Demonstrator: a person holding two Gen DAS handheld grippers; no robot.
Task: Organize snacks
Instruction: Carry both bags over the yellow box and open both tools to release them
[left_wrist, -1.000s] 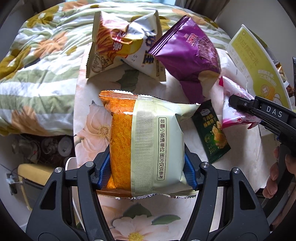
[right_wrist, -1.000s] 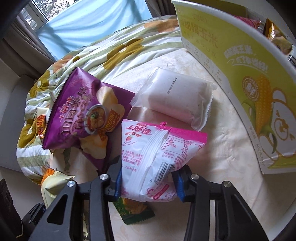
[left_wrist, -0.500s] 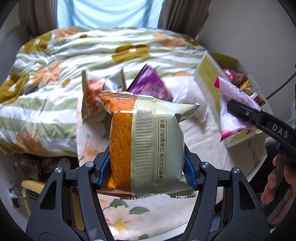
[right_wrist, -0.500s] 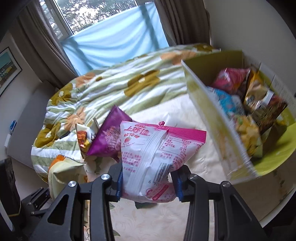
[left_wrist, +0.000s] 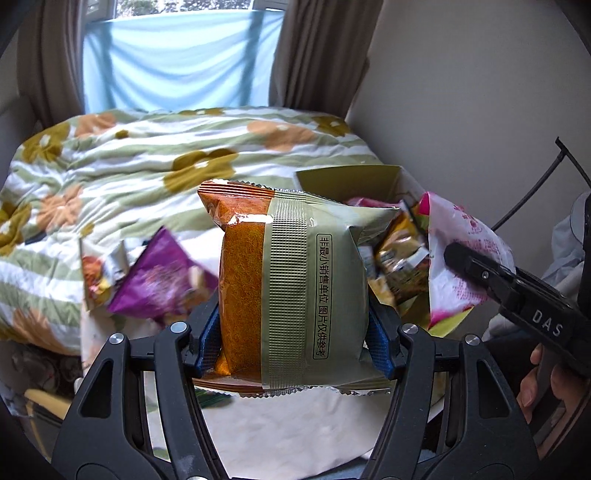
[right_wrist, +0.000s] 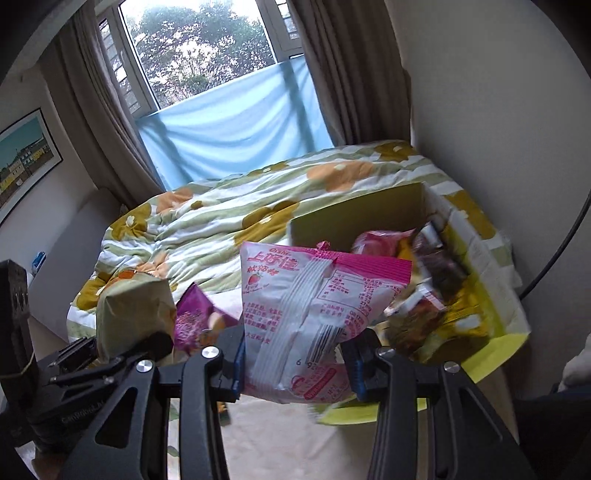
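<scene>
My left gripper (left_wrist: 293, 341) is shut on an orange and pale green snack pack (left_wrist: 291, 284), held up in the air above the table. My right gripper (right_wrist: 297, 367) is shut on a pink and white snack bag (right_wrist: 314, 314), also lifted. In the left wrist view that pink bag (left_wrist: 461, 258) hangs at the right, in front of the yellow cardboard box (left_wrist: 351, 179), which holds several snack packs. From the right wrist view the same box (right_wrist: 354, 214) lies just beyond the pink bag, and the green pack (right_wrist: 136, 310) shows at the left.
A purple chip bag (left_wrist: 159, 280) and another bag (left_wrist: 99, 269) lie on the floral tablecloth (left_wrist: 280, 435) below. A bed with a flowered quilt (right_wrist: 229, 218) stands behind the table, a wall to the right. A person's fingers (left_wrist: 532, 391) hold the right gripper's handle.
Both grippers have risen with their bags and tilted up, so the table's snacks dropped lower in view and the box's open top, the bed and the window came into sight.
</scene>
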